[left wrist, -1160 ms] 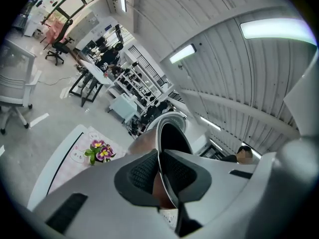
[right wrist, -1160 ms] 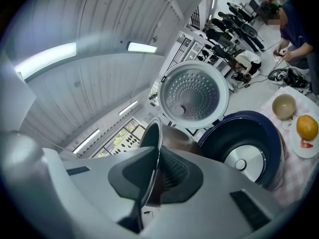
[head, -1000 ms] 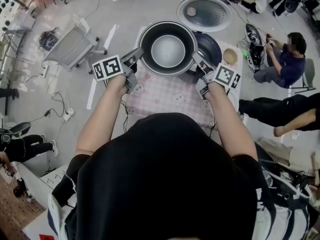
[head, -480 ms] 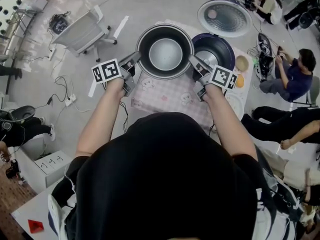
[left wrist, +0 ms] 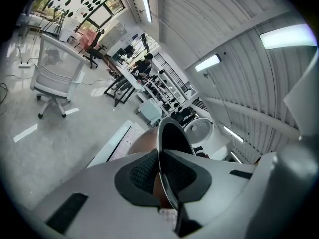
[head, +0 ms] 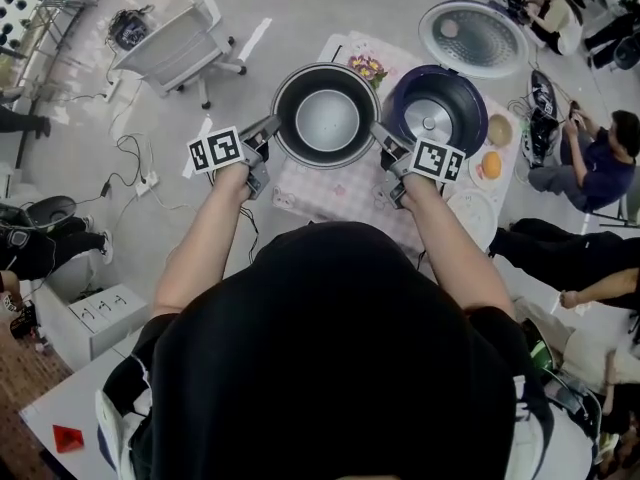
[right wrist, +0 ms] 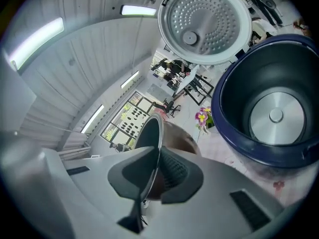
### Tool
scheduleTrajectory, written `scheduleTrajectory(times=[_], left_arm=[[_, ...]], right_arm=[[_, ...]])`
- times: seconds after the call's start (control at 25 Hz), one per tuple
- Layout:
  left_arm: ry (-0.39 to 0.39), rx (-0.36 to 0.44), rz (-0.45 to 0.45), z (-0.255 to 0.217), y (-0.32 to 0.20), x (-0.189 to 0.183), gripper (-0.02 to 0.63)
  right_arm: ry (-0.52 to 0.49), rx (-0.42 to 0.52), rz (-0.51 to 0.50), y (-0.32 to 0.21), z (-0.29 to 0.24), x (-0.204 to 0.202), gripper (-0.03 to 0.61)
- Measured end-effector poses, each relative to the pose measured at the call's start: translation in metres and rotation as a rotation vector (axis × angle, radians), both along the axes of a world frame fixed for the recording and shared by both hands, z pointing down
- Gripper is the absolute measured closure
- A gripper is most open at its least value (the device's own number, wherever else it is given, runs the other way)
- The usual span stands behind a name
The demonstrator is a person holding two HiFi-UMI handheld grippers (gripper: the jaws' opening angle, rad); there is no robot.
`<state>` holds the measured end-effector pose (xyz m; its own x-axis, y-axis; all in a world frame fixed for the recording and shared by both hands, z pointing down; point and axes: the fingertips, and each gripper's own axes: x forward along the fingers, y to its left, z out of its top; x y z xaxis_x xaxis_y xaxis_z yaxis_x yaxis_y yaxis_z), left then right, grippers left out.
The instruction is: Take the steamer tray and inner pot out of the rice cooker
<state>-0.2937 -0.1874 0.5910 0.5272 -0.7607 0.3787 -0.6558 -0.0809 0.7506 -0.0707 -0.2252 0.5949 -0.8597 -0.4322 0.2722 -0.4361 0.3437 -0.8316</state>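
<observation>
Over the pink checked tablecloth (head: 335,190), the left gripper (head: 270,128) and right gripper (head: 378,136) are clamping opposite rims of the round dark metal inner pot (head: 327,118), probably to keep it level, just beside the empty navy rice cooker (head: 470,103).

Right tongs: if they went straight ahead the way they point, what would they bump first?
The pot. The right tongs are already shut on its rim and point across it, so they would push into the pot. The blue rice cooker sits off to one side.
</observation>
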Motion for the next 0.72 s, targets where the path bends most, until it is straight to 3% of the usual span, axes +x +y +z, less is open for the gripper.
scheduleTrajectory(times=[0.72], left_arm=[[0.025, -0.212, 0.041, 0.106, 0.032, -0.004, 0.566]], right_arm=[[0.101, -0.186, -0.041, 0.039, 0.111, -0.005, 0.54]])
